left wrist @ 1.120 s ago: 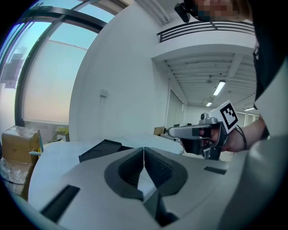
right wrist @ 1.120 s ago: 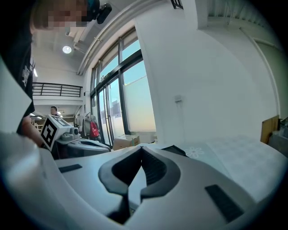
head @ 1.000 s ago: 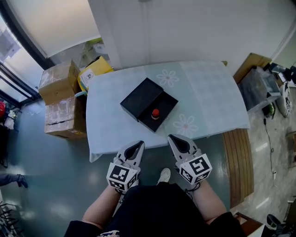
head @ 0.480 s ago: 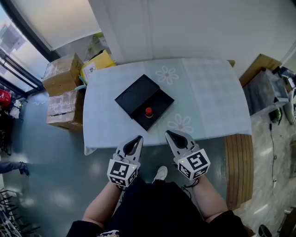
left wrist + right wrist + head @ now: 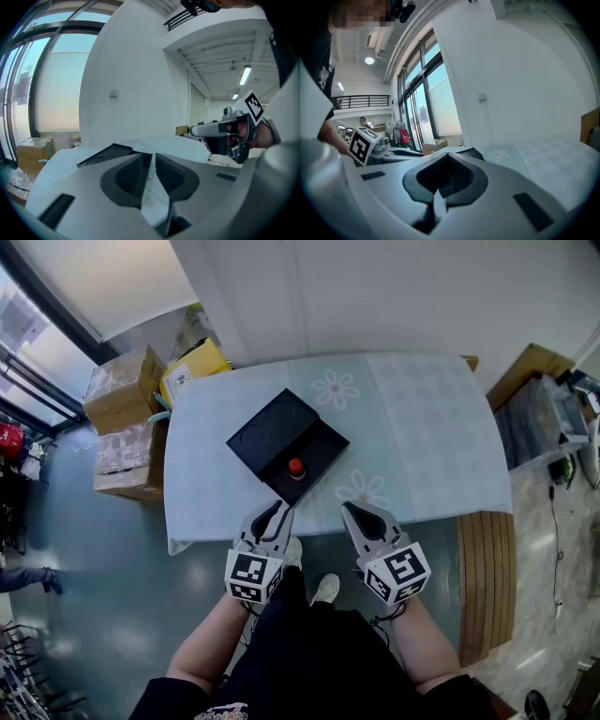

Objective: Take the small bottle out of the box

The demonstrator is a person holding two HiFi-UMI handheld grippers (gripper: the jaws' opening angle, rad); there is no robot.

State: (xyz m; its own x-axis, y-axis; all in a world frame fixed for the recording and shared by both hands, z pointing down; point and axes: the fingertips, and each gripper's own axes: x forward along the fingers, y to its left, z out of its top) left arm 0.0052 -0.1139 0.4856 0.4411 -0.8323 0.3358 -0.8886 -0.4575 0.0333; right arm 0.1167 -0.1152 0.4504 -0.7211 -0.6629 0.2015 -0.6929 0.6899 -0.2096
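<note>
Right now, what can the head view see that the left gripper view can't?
Only the head view shows the small bottle with its red cap, standing in the black box. Only the left gripper view shows the ceiling light and the left hand-held gripper's jaws up close: they are opening, with nothing between them. Both views show the box, the table and the right hand-held gripper.

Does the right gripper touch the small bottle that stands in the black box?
Apart. The head view shows the right gripper at the near edge of the tablecloth and the small bottle inside the black box, with bare cloth between them.
</note>
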